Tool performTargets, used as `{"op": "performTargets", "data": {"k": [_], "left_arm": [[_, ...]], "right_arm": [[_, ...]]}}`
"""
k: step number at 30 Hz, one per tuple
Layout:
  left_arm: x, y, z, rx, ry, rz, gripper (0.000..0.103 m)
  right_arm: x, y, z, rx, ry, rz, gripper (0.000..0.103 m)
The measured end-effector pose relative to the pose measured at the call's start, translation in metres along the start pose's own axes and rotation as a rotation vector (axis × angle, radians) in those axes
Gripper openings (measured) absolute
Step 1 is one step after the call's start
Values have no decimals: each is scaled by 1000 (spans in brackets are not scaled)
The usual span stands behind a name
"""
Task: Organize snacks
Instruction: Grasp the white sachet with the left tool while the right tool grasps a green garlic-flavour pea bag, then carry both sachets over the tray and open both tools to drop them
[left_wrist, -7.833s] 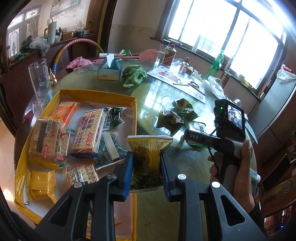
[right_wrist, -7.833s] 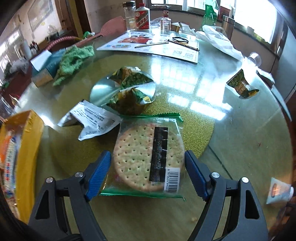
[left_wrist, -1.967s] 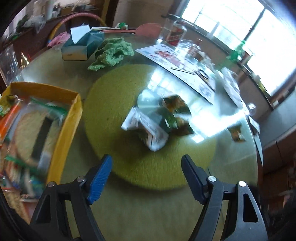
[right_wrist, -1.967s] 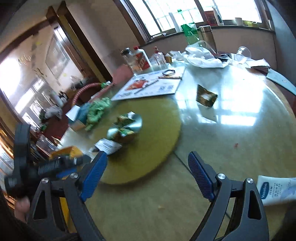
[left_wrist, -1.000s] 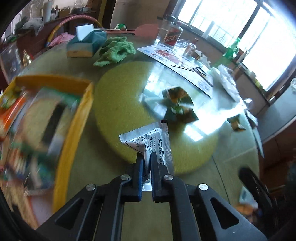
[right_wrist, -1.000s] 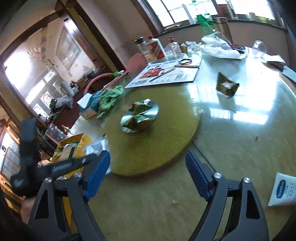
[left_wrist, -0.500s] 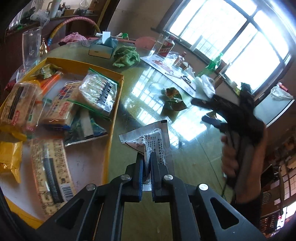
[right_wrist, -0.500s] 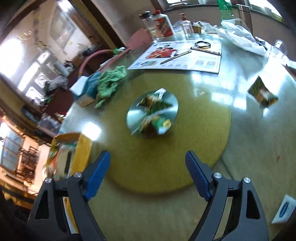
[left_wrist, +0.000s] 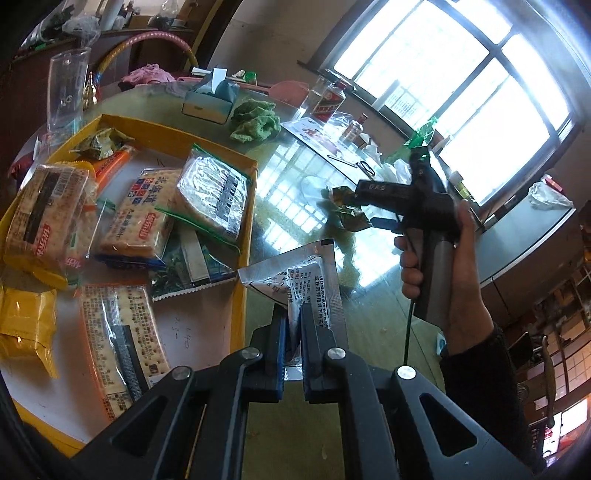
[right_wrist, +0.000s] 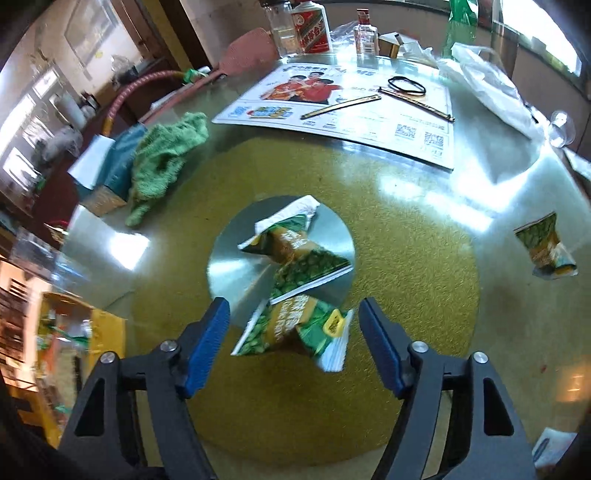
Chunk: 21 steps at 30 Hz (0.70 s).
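Both tools: left (left_wrist: 291, 328) pinches half-hidden sachet (left_wrist: 295, 277); right (right_wrist: 293, 343) closing around pea packet (right_wrist: 295, 326).

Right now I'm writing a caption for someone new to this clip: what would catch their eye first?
First, the silver sachet pinched in the left gripper just beside the yellow tray crowded with cracker packs. Next, the green pea snack packet lying on the round green mat, between the right gripper's closing jaws, which do not touch it yet.
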<state>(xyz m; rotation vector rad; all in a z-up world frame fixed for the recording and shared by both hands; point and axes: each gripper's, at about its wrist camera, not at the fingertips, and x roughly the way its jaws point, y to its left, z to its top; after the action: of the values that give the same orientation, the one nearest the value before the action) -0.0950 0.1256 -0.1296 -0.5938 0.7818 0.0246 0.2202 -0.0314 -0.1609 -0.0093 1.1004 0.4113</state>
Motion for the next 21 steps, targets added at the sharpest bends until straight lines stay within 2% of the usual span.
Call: {"op": "performTargets", "data": {"k": [5,9,16,21], "left_arm": [[-1,0,1,8,-2,-1,4],[-3,-1,1,8,-5,-1,4],[-13,-3,-4,15,-19,3,4],[-19,-7,-13,20,-18,13,4]], "right_arm": [[7,-2,-5,9,37,-35,52],[4,-3,-13,-5,37,-37,45],[-10,-5,-39,-31,23,-28,41],[-30,-10,-72,-29,5,31,41]]}}
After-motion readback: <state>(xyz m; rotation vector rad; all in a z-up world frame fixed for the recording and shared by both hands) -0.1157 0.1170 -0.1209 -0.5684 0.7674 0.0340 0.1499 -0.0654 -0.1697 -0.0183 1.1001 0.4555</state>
